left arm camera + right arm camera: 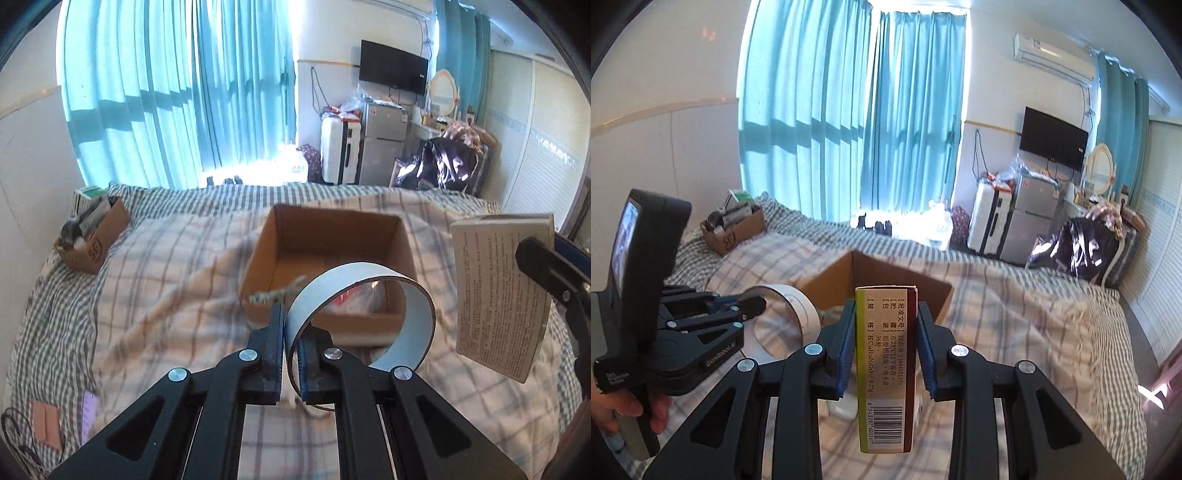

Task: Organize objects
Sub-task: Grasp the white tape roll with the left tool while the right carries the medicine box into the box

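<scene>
Above the bed [155,258], a tape ring [369,317] is pinched by the left gripper [291,343] and a carton [886,369] by the right gripper [886,354], both just short of the open box [328,258]. Each should be carried over the rim before release. Something pinkish, perhaps packaging, already lies inside. A second box [94,240] sits well apart.

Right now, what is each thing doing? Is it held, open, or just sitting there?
Left gripper: shut on the tape ring's wall.
Tape ring: held up in the air.
Right gripper: shut on the medicine box.
Medicine box: held on edge, off the bed.
Big cardboard box: open, on the bed.
Small cardboard box: open, full, far corner.
Curtains: closed.
</scene>
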Demonstrator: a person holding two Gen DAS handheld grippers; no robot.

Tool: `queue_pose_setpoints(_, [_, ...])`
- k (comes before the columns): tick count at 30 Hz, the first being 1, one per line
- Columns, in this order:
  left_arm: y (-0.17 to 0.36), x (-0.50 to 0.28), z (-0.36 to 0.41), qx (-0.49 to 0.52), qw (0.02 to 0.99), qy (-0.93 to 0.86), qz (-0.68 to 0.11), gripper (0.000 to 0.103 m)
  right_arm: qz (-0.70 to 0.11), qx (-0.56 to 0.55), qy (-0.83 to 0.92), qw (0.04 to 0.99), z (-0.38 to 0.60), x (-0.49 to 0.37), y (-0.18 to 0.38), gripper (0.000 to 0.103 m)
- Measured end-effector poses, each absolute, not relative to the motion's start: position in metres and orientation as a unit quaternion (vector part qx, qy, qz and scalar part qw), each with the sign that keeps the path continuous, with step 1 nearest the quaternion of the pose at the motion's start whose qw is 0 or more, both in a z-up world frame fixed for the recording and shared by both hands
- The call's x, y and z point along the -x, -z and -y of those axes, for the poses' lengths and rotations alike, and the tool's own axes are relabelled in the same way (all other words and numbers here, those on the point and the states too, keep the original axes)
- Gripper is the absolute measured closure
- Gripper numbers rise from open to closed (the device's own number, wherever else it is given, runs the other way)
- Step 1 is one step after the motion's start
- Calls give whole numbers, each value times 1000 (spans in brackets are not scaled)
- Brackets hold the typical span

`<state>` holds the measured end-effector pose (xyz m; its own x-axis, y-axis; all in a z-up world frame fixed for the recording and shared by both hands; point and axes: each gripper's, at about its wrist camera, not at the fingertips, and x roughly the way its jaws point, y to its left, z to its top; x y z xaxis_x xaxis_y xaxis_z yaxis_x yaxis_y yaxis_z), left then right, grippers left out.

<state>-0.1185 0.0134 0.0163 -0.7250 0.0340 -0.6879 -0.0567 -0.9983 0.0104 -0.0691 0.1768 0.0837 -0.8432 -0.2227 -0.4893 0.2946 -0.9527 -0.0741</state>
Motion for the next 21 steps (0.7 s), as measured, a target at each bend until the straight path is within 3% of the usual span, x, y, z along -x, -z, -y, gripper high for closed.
queue_pose_setpoints(10, [-15,229,-14,373,26,-927,-29,96,-58,-234,959,147,-163,180,-95,74])
queue_pose_setpoints(21, [60,307,-19,426,45,-902,-50,96,-57,-301,939,154,-167,279,-6,74])
